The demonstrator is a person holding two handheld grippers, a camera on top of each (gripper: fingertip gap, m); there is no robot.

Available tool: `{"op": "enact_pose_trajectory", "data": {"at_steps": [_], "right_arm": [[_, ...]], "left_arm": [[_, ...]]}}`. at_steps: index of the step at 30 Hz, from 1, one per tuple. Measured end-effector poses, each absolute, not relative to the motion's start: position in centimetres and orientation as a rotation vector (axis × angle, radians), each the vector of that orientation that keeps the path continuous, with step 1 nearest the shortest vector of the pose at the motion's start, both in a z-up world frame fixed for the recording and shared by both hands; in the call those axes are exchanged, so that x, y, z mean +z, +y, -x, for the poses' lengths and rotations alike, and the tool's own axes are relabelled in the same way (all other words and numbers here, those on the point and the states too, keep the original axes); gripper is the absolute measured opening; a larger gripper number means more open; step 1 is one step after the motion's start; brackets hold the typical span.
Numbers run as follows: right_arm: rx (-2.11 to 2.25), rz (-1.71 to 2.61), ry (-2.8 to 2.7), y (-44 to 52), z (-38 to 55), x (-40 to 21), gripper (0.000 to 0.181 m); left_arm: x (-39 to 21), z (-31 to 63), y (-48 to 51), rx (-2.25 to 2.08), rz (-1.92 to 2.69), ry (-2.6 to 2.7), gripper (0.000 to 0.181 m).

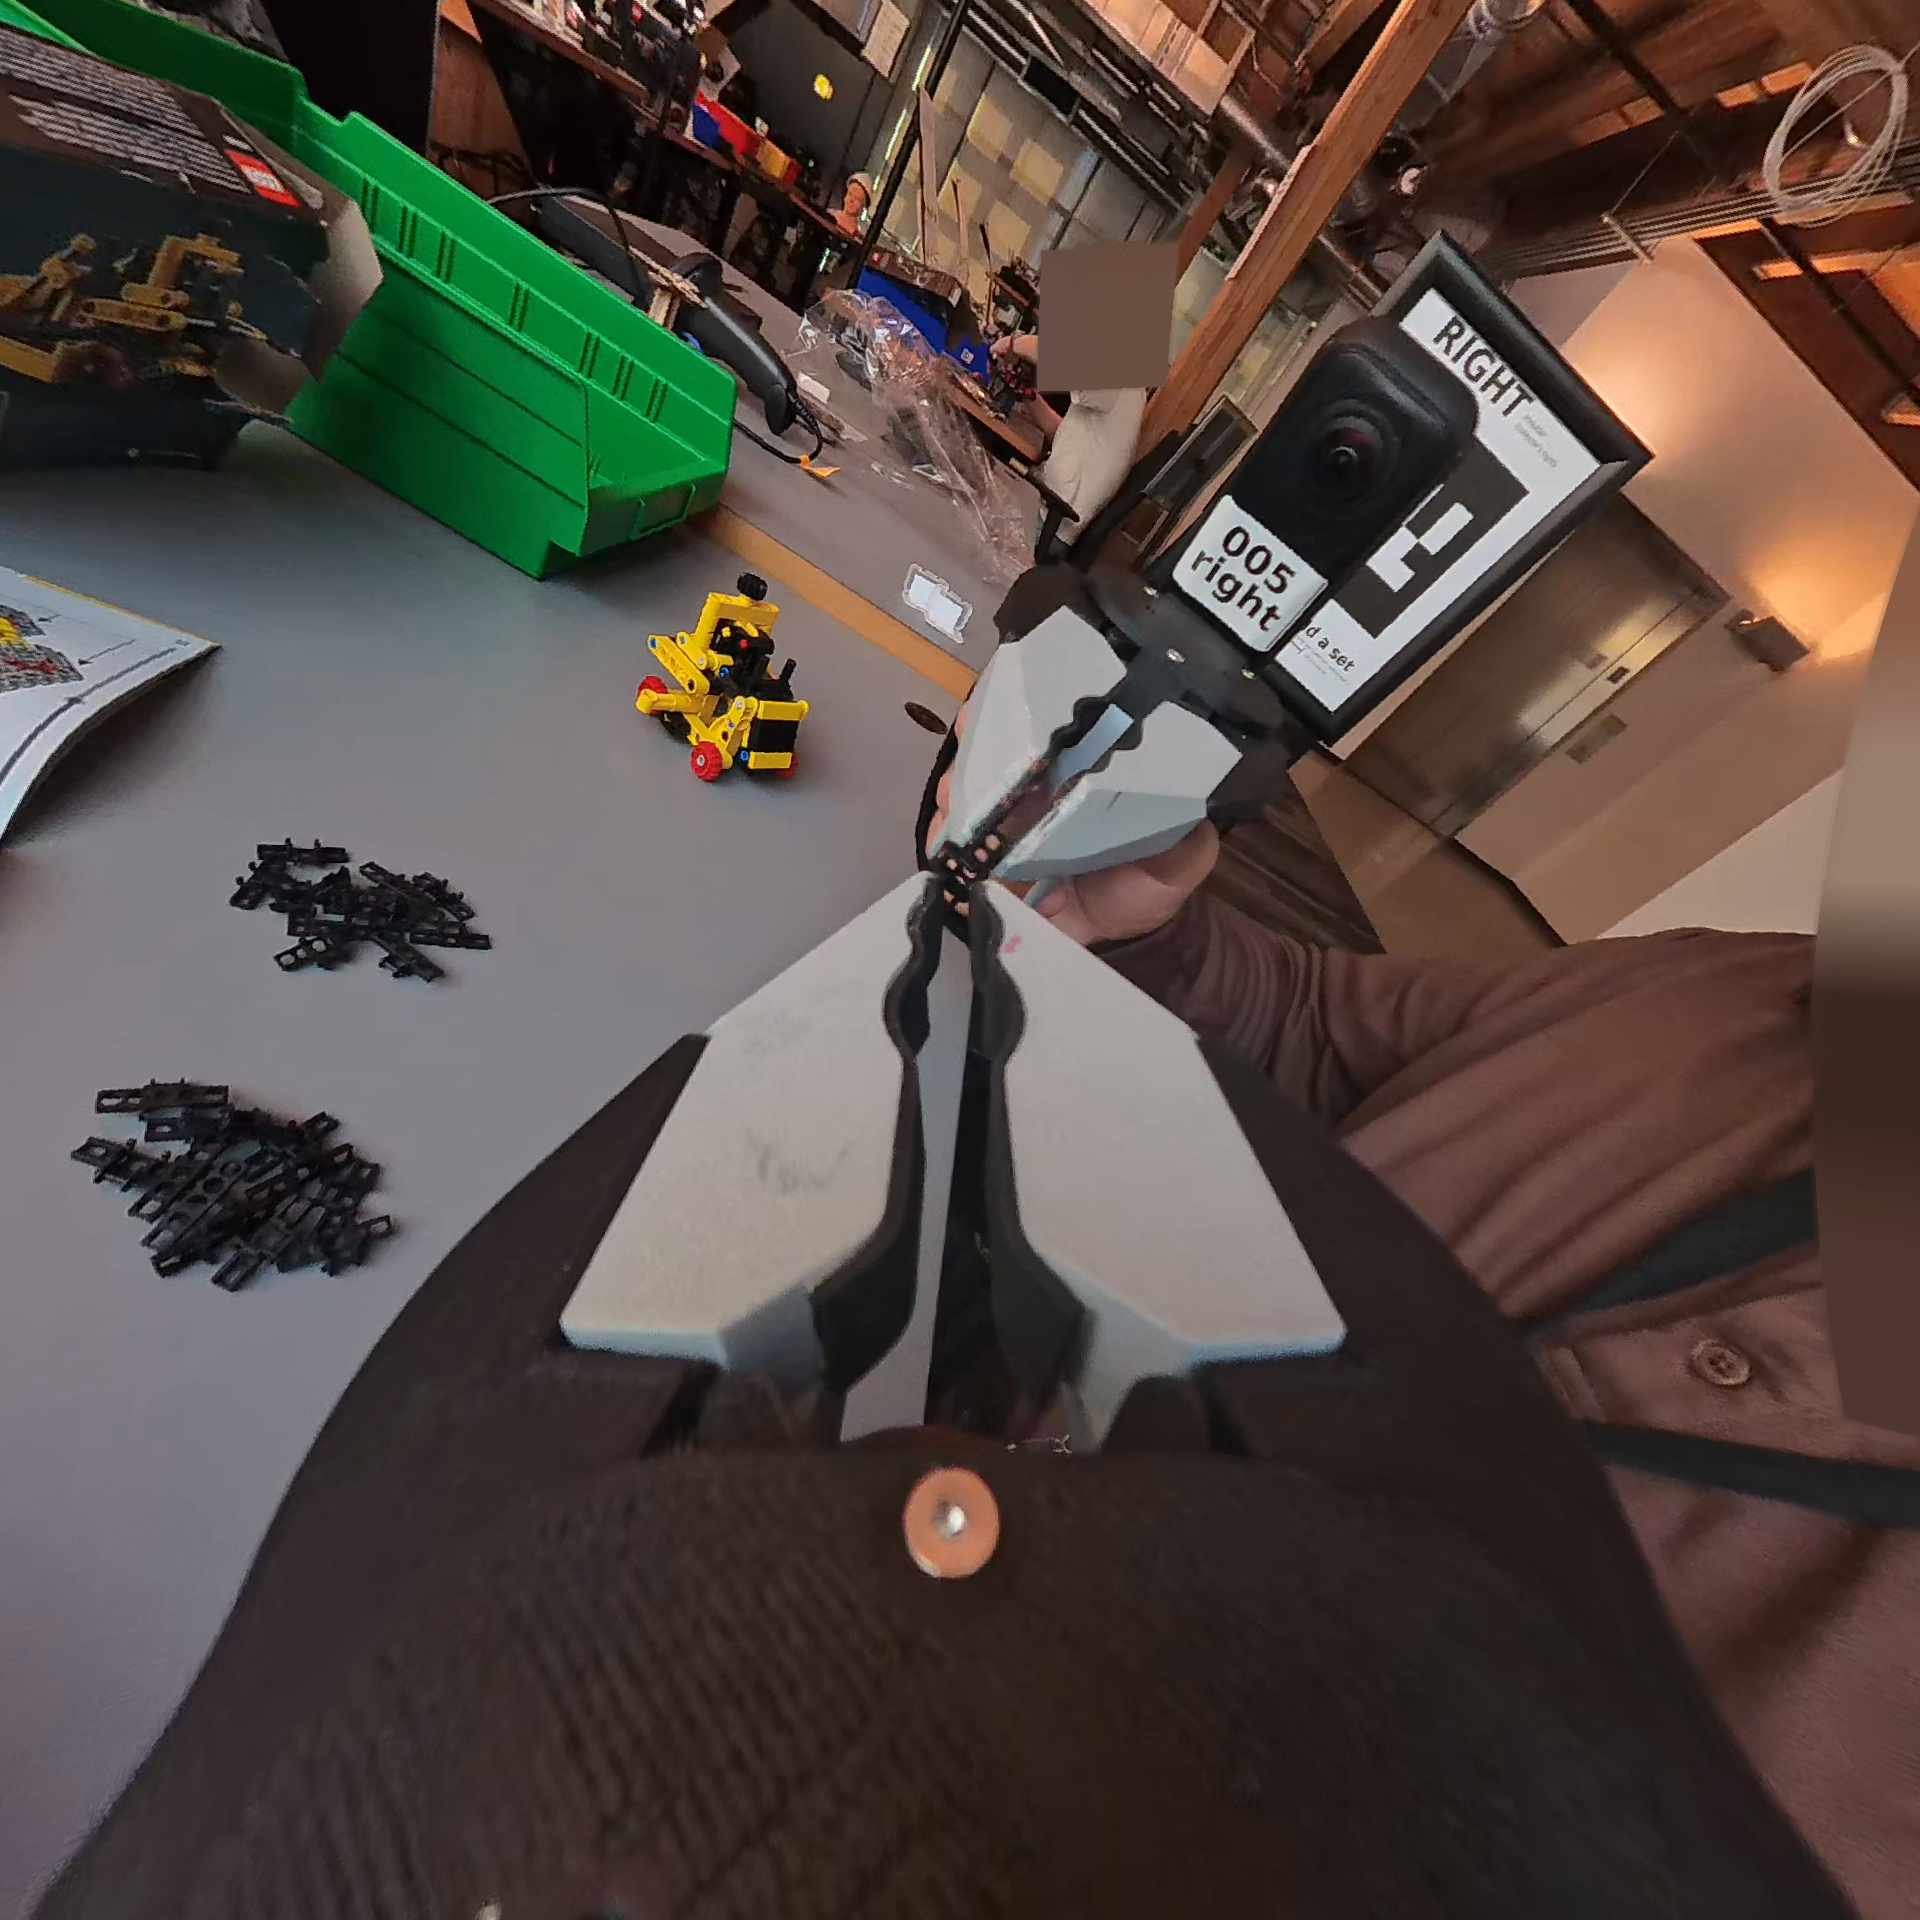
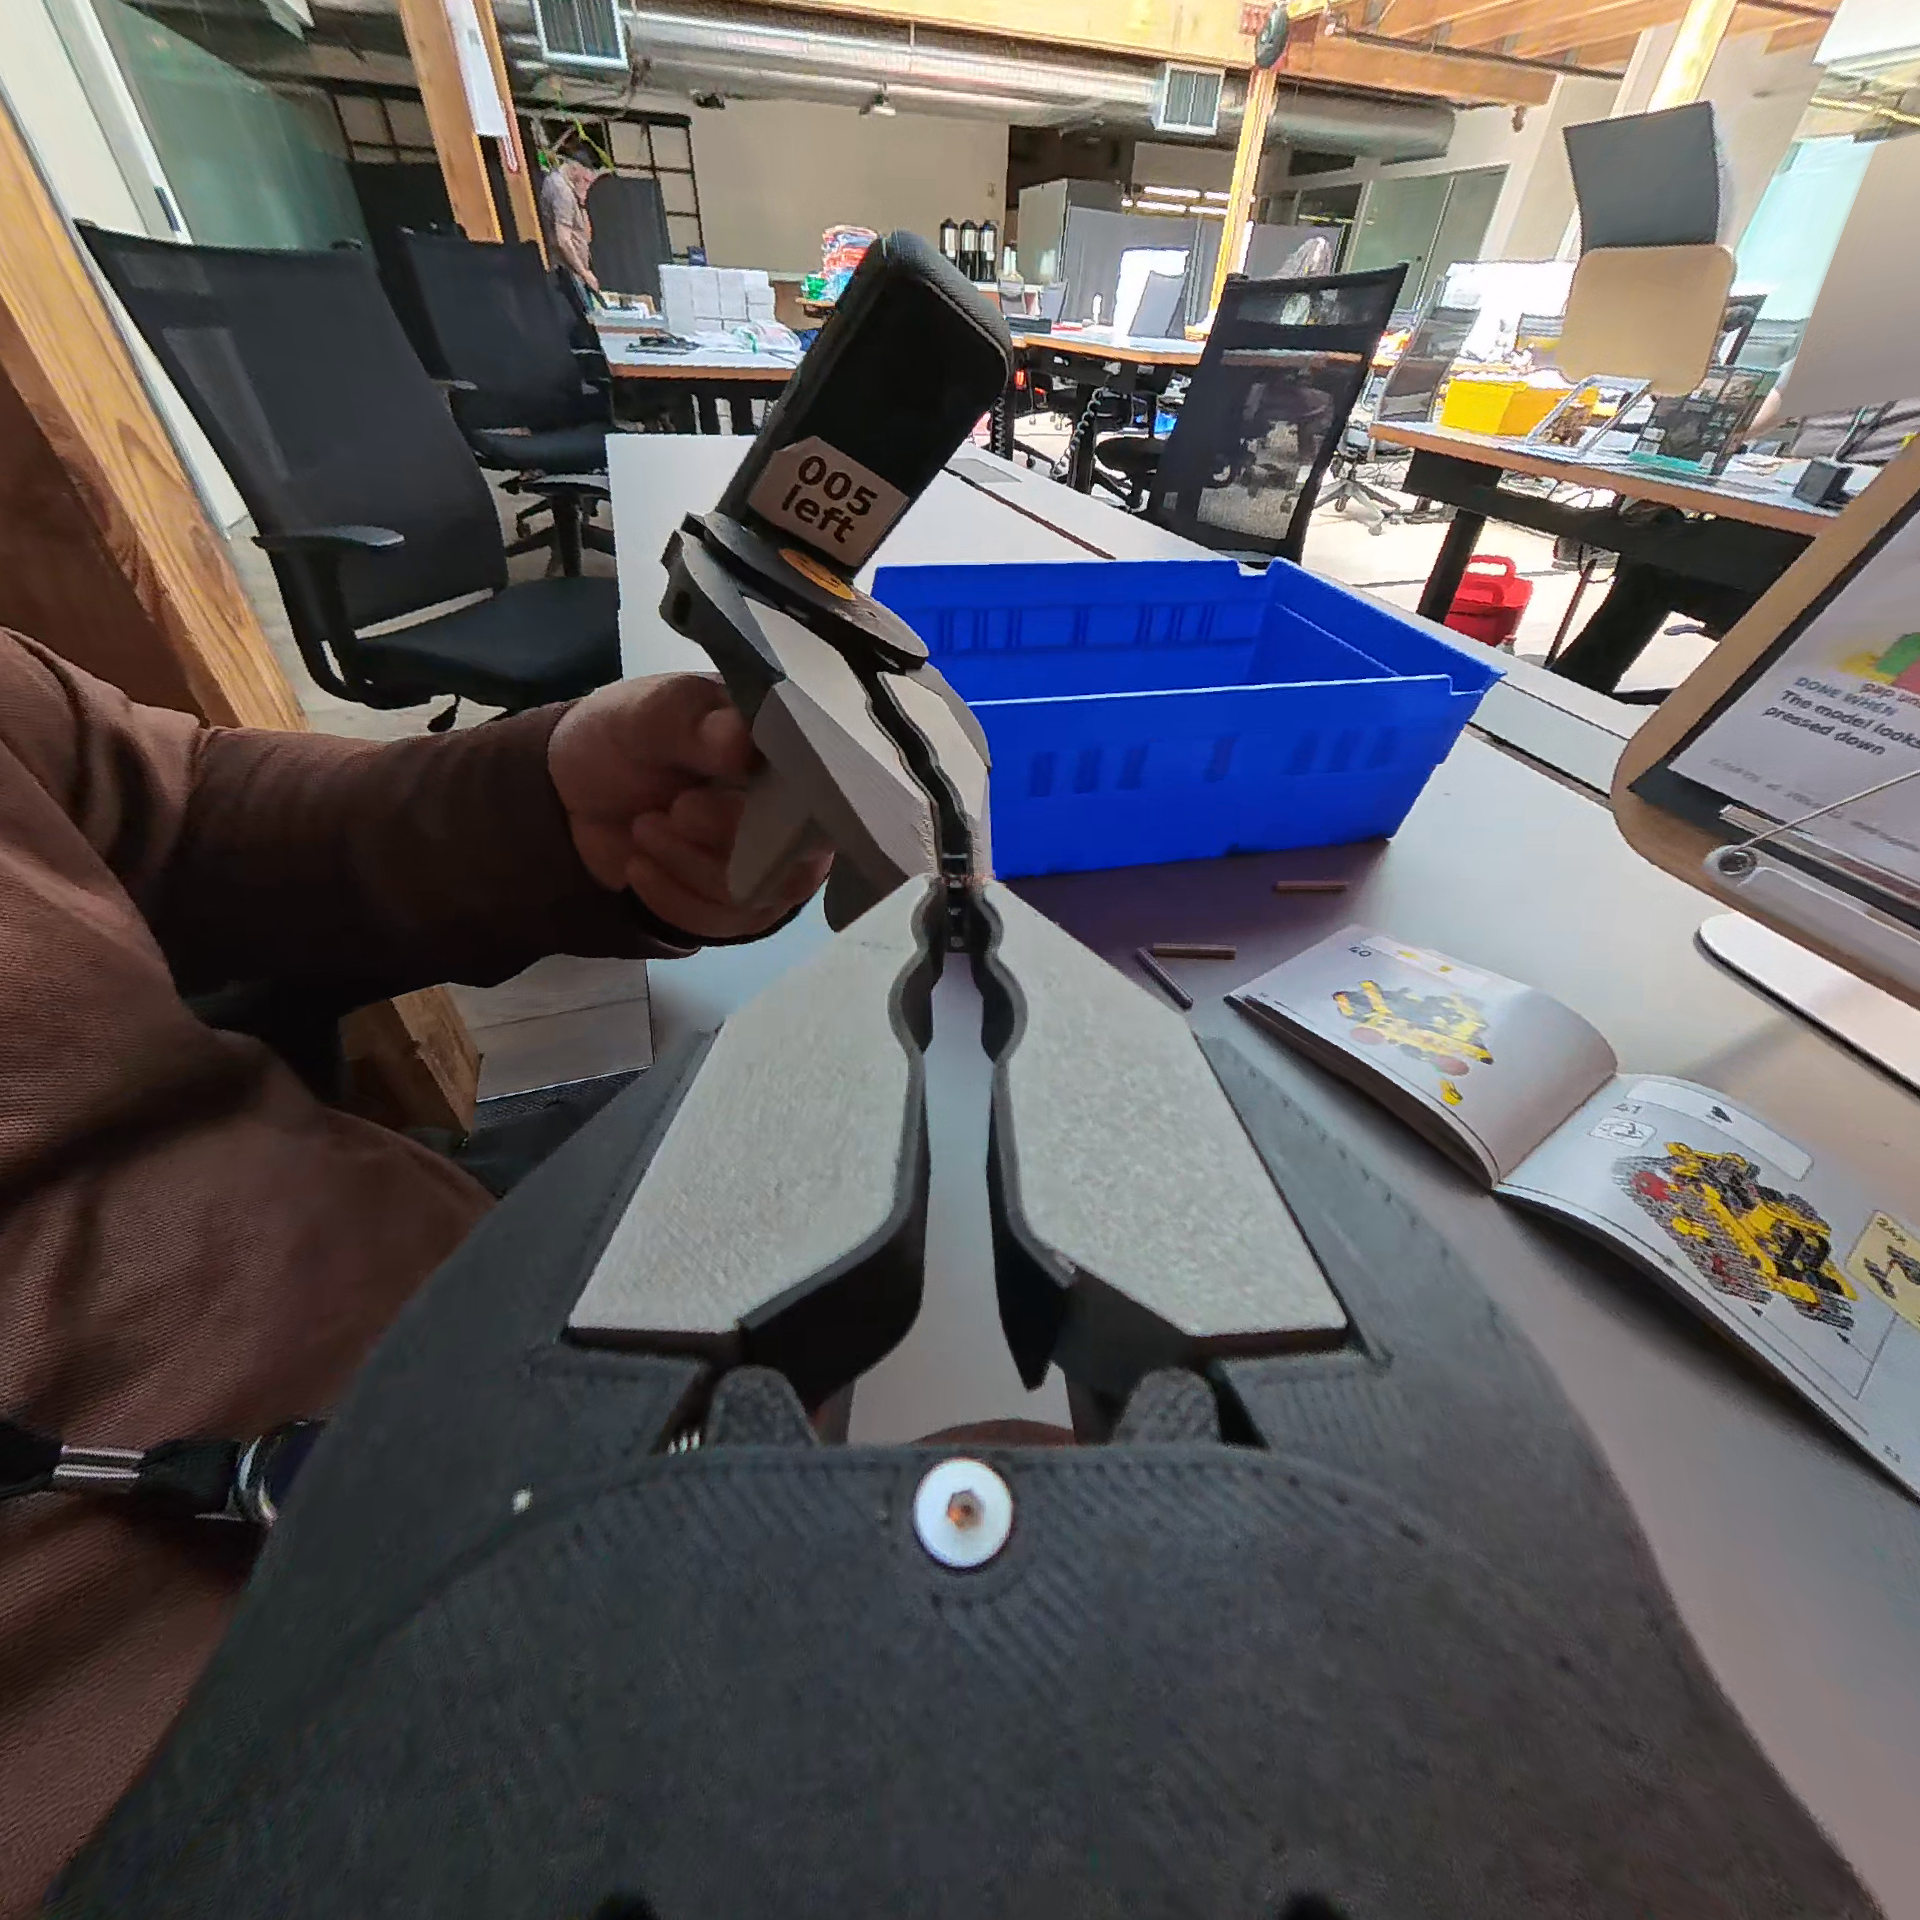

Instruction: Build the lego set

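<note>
The left gripper (image 1: 951,914) and right gripper (image 2: 954,909) meet tip to tip above the near table edge, each clamped tight on an end of a short strip of black track links (image 1: 971,857). On the grey table (image 1: 468,1039), far left, lie two piles of loose track links (image 1: 234,1179), then the yellow bulldozer model (image 1: 724,681); a green bin (image 1: 499,353) sits farther back

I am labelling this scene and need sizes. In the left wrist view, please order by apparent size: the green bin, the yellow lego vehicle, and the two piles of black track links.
1. green bin
2. nearer pile of black track links and farther pile: they look alike, and nearness to the camera leaves it unsure
3. yellow lego vehicle
</note>
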State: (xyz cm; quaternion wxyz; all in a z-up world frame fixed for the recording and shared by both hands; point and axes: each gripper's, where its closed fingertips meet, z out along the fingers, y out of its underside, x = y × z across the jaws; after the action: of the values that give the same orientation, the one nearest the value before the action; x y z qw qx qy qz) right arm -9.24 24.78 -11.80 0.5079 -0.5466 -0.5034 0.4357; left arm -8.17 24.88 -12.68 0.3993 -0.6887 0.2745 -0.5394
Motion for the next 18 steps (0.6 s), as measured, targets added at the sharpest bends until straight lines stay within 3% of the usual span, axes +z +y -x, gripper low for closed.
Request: {"op": "enact_pose_trajectory", "data": {"at_steps": [4,14,18], "right_arm": [[1.066,1.314,-1.221,24.7,9.4,-12.1,0.008],[0.916,1.418,-1.159,28.0,7.9,-12.8,0.001],[0.835,1.716,-1.151,31.8,5.4,-17.4,0.001]], "left_arm": [[-13.2,8.1,24.9,-1.38,1.765,0.676,0.002],[-14.6,8.9,26.5,-1.352,1.85,0.58,0.0],[-16.0,12.0,27.8,-1.175,1.976,0.564,0.008]]}}
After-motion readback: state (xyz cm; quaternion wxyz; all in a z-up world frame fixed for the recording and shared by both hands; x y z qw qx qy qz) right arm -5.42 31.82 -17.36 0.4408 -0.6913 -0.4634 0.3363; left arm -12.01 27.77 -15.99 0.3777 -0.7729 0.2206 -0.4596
